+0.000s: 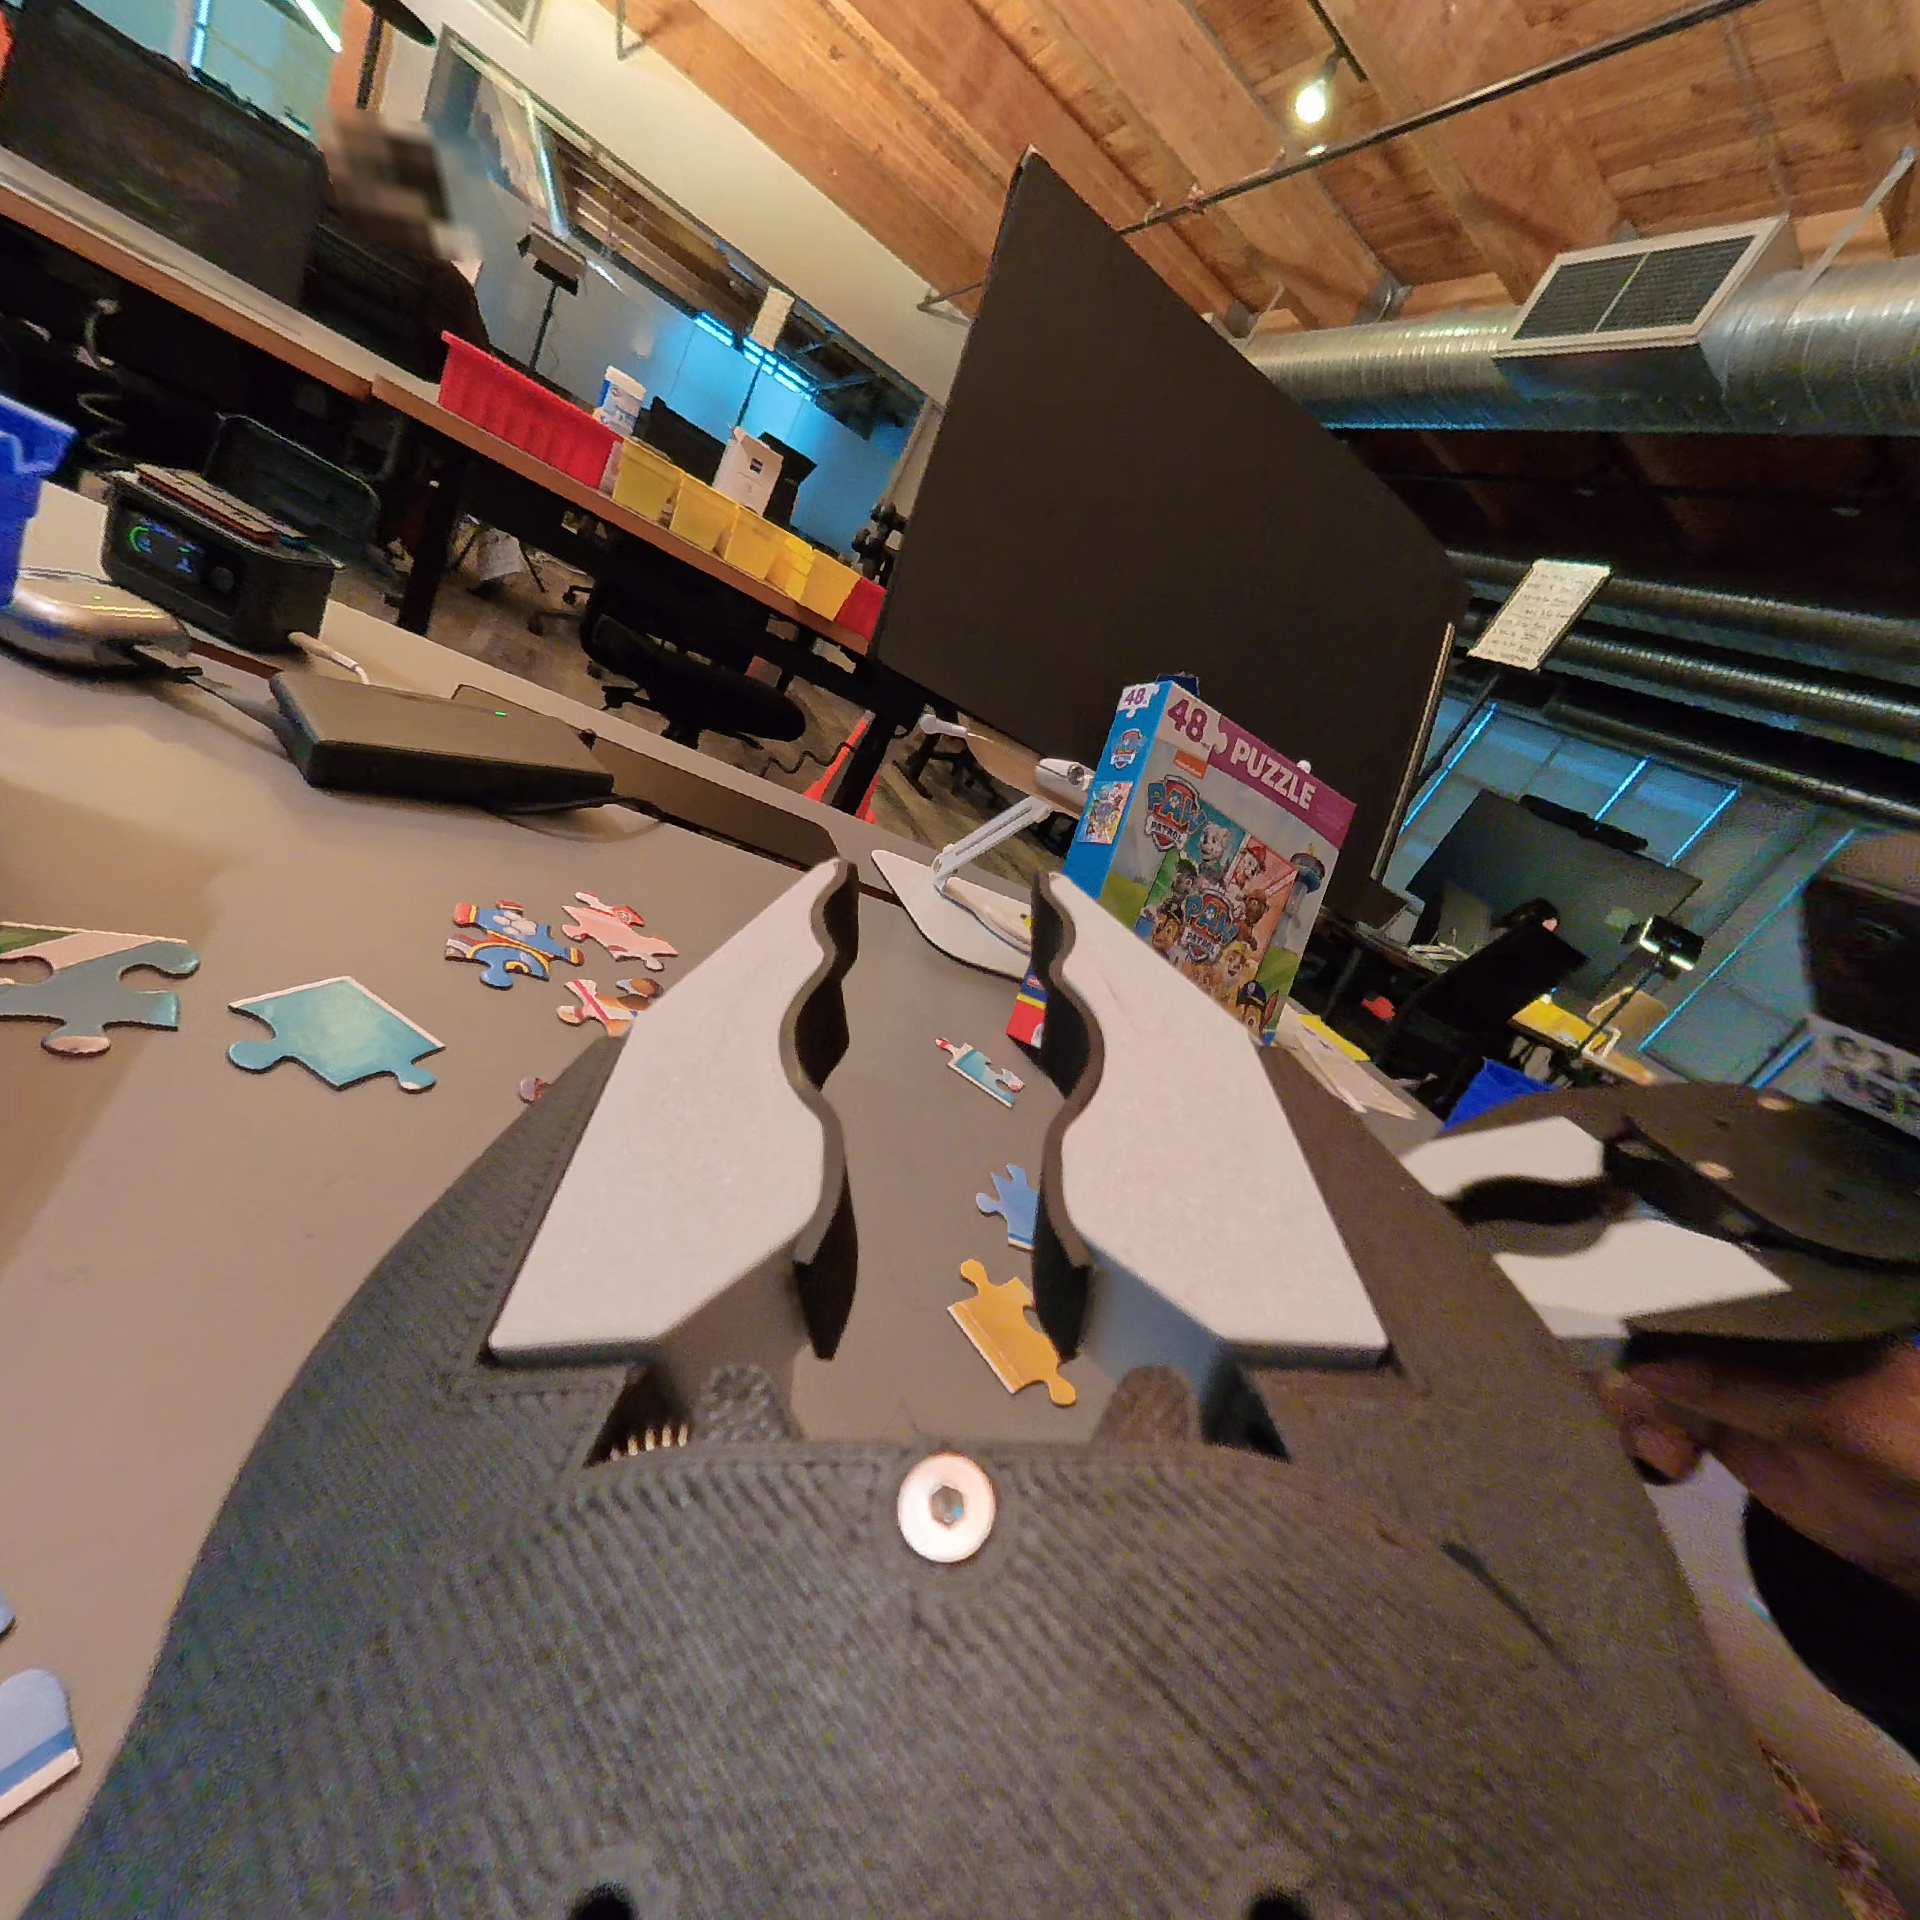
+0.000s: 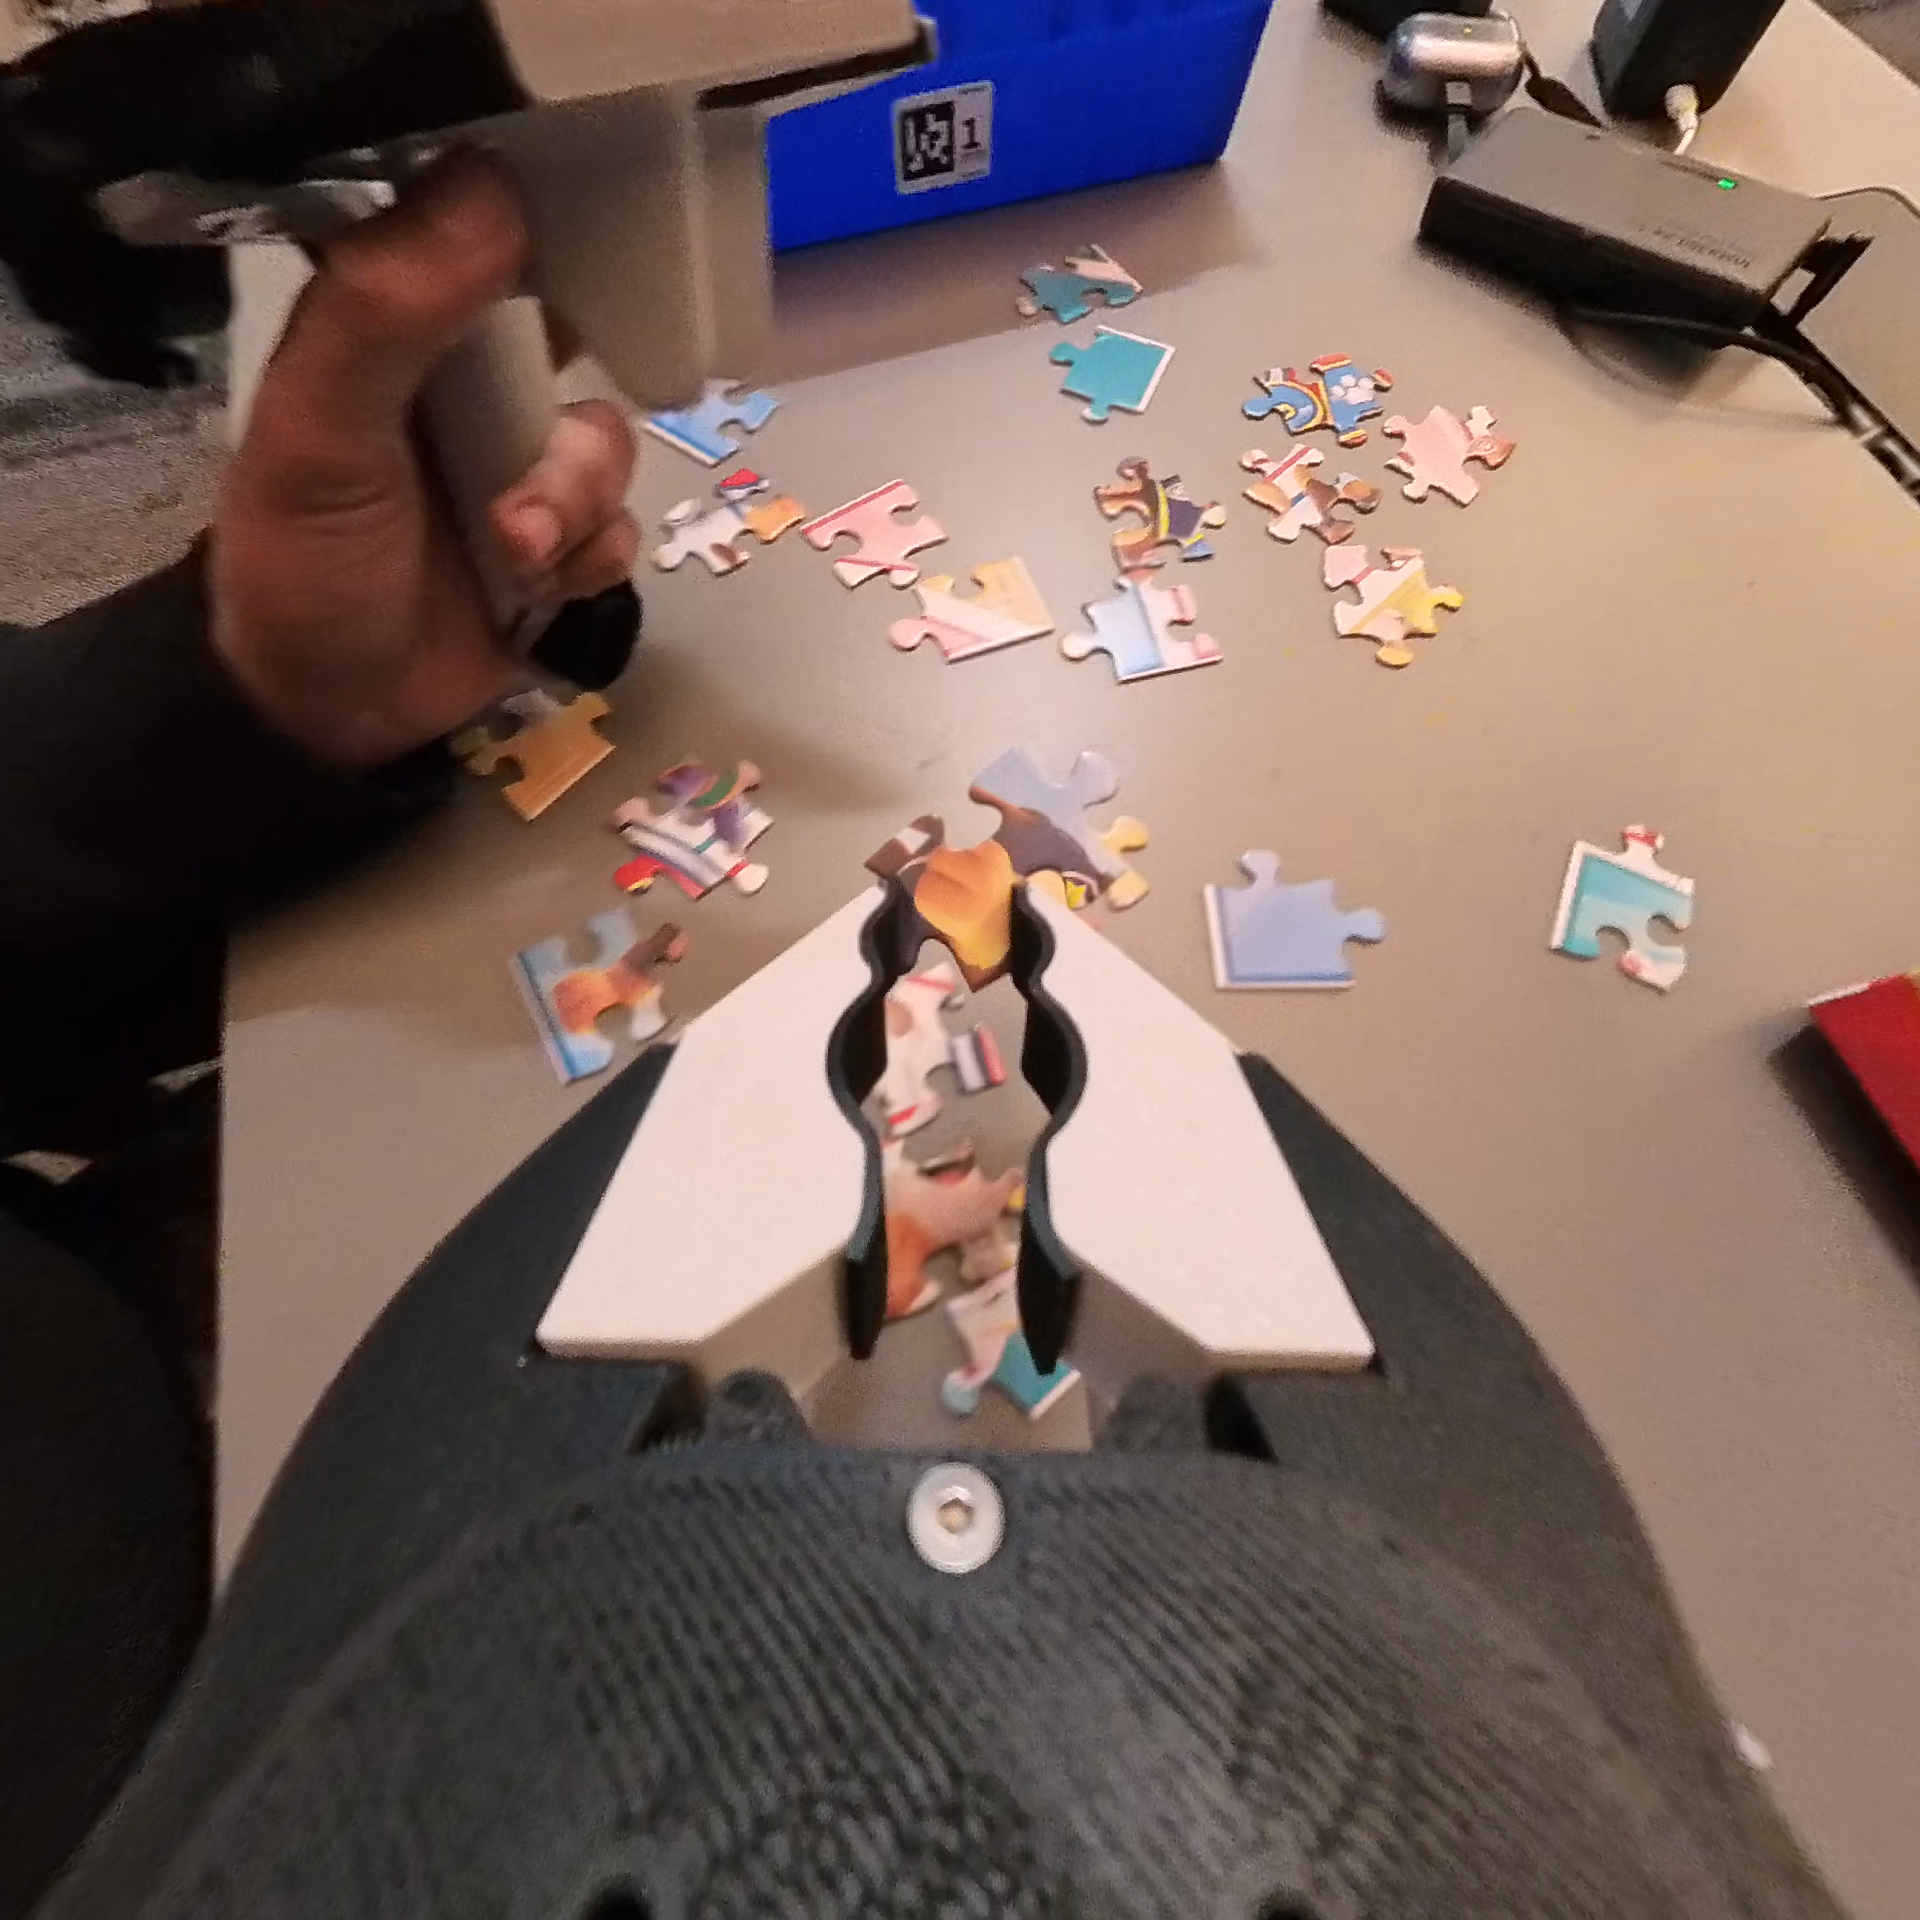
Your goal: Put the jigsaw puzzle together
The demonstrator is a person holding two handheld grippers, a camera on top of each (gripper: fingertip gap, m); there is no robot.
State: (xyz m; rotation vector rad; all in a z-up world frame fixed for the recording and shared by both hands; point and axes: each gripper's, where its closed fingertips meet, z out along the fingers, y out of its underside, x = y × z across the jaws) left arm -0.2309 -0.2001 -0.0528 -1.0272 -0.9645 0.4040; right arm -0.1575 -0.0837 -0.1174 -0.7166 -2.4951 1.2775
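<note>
My right gripper [image 2: 951, 914] is shut on an orange and brown puzzle piece [image 2: 961, 899], pinched by its edges between the fingertips above the grey table [image 2: 1455, 1351]. A blue and brown piece [image 2: 1060, 821] lies just beyond the tips. Several loose pieces lie around and under the fingers. My left gripper [image 1: 945, 899] is open and empty above the table, its fingers wide apart. A small blue piece [image 1: 982, 1070] and a yellow piece [image 1: 1003, 1325] lie below it. The left gripper also shows at the upper left of the right wrist view [image 2: 582, 312], held by a hand [image 2: 343, 540].
A puzzle box [image 1: 1216, 862] stands at the table's far edge, with a black panel [image 1: 1143, 520] behind it. A blue bin [image 2: 1039, 125] and a black power brick [image 2: 1621, 218] with cables sit at the back. A red object [image 2: 1870, 1049] lies at the right edge. My hands' fingertips stand some 15 centimetres from each other. From my right tips it is roughly 20 centimetres to the red object [image 2: 1870, 1049]; from my left, 30 centimetres.
</note>
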